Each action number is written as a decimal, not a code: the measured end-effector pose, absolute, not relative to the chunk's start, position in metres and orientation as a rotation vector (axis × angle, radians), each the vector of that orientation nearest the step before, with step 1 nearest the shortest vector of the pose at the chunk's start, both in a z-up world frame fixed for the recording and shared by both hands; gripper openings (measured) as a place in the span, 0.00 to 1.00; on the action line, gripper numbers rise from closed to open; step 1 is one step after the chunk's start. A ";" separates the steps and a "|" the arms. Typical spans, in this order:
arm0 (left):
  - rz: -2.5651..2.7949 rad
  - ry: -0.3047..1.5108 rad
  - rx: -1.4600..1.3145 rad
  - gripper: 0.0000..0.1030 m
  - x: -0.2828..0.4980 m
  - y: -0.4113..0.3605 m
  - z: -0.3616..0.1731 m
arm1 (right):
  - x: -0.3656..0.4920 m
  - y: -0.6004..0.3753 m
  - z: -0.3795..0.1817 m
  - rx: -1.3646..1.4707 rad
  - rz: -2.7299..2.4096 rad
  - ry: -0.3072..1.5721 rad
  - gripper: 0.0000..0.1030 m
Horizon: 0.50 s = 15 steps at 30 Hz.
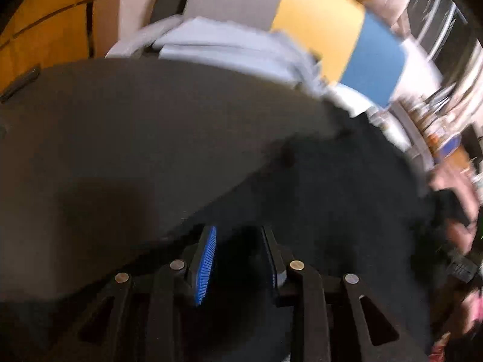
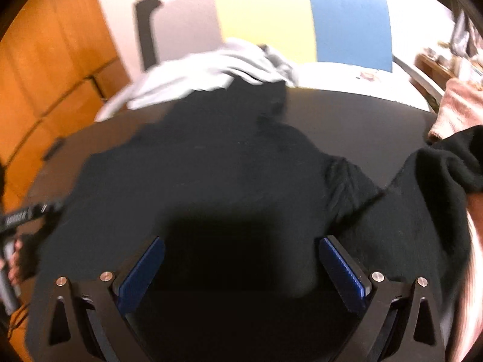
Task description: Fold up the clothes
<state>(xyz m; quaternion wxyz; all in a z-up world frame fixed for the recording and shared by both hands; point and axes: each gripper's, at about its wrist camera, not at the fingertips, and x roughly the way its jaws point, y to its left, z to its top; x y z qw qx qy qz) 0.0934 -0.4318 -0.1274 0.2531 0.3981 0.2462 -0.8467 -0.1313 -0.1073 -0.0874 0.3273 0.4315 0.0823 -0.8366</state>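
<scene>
Black knit garment (image 2: 211, 181) sprawls on the dark round table (image 2: 362, 114) — right gripper (image 2: 241, 271) spread wide above it, left gripper (image 1: 238, 259) narrowly parted, likely for gripping an edge.

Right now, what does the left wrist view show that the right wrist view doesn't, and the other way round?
Only the left wrist view shows the left gripper, its fingers close together with black garment fabric between them; whether it grips is unclear. Only the right wrist view shows the right gripper wide open above the garment, and a pink cloth at the right edge. Both show the black garment on the dark table, the grey clothes behind it, and the yellow and blue panel.
</scene>
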 end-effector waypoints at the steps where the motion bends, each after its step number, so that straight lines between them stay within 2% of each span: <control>1: -2.305 0.614 1.082 0.25 0.091 -0.435 -0.130 | -0.139 -0.113 -0.091 1.134 -2.210 0.250 1.00; 5: -2.297 0.500 1.082 0.28 0.076 -0.456 -0.132 | -0.166 -0.140 -0.093 1.107 -2.206 0.369 1.00; 8: -2.287 0.510 1.086 0.29 0.071 -0.468 -0.131 | -0.186 -0.148 -0.093 1.097 -2.201 0.358 1.00; 11: -2.276 0.523 1.091 0.36 0.066 -0.481 -0.129 | -0.197 -0.154 -0.094 1.066 -2.178 0.377 1.00; 15: -2.262 0.540 1.097 0.37 0.059 -0.497 -0.128 | -0.204 -0.160 -0.095 1.037 -2.158 0.397 1.00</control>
